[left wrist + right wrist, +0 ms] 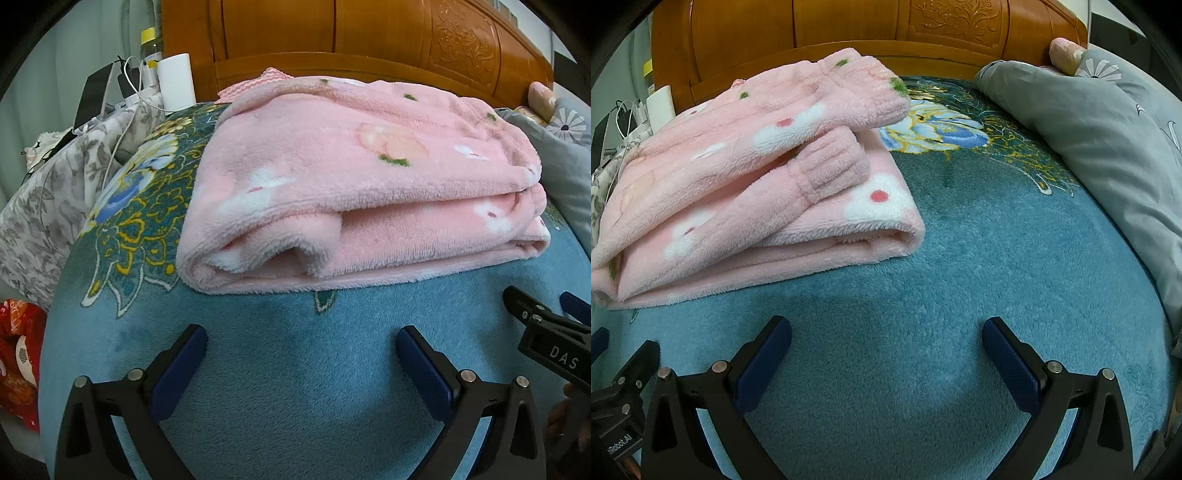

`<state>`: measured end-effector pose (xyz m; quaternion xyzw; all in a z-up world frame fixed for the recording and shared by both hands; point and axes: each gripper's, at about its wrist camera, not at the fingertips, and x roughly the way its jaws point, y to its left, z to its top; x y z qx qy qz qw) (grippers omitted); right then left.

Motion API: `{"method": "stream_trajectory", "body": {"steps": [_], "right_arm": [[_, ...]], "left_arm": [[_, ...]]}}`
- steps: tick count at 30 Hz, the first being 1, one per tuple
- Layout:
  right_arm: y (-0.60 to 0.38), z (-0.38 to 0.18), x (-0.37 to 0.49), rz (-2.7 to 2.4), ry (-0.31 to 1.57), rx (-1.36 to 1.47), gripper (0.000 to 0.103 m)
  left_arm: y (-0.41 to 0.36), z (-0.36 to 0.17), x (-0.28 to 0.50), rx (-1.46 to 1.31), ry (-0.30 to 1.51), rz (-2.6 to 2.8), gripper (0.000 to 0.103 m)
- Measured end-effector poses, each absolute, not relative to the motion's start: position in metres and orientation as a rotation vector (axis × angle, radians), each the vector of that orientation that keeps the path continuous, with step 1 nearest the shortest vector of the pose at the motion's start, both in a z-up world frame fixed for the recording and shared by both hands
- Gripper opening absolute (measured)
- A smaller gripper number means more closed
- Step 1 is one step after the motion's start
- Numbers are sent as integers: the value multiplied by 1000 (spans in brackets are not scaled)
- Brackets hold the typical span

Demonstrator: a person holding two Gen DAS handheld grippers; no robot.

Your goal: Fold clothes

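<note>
**Folded fleece on the bed, both claws empty**

Nearest, the left gripper (301,345) and right gripper (886,338) hover spread apart over the teal blanket (979,258). Beyond lies the folded pink fleece garment (351,184), before the wooden headboard (332,33).

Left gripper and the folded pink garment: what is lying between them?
Only bare blue blanket separates the open left gripper from the pink garment, shown in the left wrist view.
</note>
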<state>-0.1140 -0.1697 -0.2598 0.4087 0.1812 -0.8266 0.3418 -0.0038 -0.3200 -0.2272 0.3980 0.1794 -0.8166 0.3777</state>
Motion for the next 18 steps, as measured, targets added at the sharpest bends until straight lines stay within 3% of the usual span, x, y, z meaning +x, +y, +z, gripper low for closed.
{"method": "stream_trajectory", "body": {"steps": [18], "right_arm": [[-169, -259, -113, -2149, 469, 1065, 103]], "left_arm": [[-323, -227, -4, 1017, 458, -2092, 103]]}}
